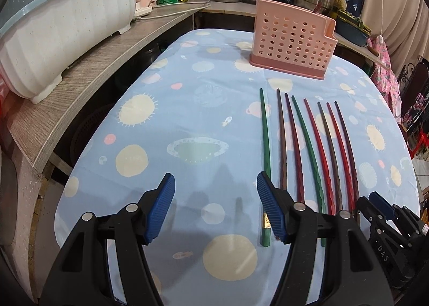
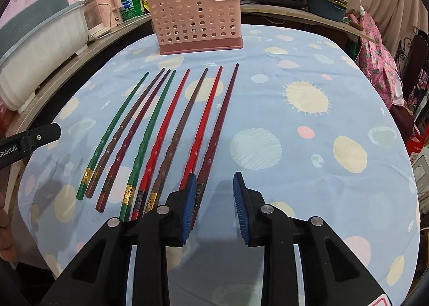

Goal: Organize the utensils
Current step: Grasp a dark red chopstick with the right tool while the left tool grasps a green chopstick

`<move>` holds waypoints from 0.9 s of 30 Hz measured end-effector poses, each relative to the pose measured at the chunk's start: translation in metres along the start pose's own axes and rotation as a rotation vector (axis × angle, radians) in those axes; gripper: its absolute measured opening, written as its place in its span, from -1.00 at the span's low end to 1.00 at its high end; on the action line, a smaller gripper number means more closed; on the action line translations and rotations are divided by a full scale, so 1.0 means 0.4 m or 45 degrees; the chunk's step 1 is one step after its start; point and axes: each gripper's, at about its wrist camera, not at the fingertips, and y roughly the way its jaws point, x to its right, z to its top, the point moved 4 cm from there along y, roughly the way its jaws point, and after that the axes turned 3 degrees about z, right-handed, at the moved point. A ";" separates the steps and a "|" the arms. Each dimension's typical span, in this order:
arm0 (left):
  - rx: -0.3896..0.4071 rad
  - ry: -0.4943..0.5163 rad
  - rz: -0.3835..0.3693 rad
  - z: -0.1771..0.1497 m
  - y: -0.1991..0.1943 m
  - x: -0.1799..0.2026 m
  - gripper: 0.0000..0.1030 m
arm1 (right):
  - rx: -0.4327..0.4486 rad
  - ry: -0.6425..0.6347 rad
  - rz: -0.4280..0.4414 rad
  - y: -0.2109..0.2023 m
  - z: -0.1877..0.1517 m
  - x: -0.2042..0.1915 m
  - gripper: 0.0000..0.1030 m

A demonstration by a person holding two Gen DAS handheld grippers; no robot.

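Eight chopsticks (image 2: pixel 171 128) lie side by side on the bench (image 2: pixel 308 150), which carries a blue cloth printed with planets and suns. From left to right in the right wrist view the row runs green, brown, dark red, green, red, brown, red, dark red. Thin tips point toward a pink perforated holder (image 2: pixel 198 18) that stands upright at the far edge of the cloth, well apart from the row; one utensil handle rises from its rear compartment. The left tongs (image 1: pixel 215 193) stand wide open above bare cloth just left of the row, with nothing between the blue pads (image 1: pixel 161 209); the right pad overlaps the thick end of the leftmost green chopstick (image 1: pixel 265 139) in the picture, and contact cannot be told. The right tongs (image 2: pixel 213 198) are partly open and hold nothing; the left pad sits over the thick end of the rightmost dark red chopstick (image 2: pixel 219 118). A white dish rack (image 1: pixel 61 32) rests on the side counter.
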 end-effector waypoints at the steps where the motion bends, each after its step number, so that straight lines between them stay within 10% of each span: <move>1: -0.004 0.000 0.000 -0.002 0.002 0.000 0.17 | -0.005 -0.005 0.002 0.002 -0.002 -0.003 -0.50; 11: -0.044 0.013 -0.013 -0.033 0.011 0.008 0.25 | -0.004 0.008 -0.014 0.005 -0.014 0.015 -0.85; 27: -0.127 0.079 -0.060 -0.097 0.043 0.069 0.26 | 0.000 0.043 -0.026 -0.015 -0.035 0.050 -0.87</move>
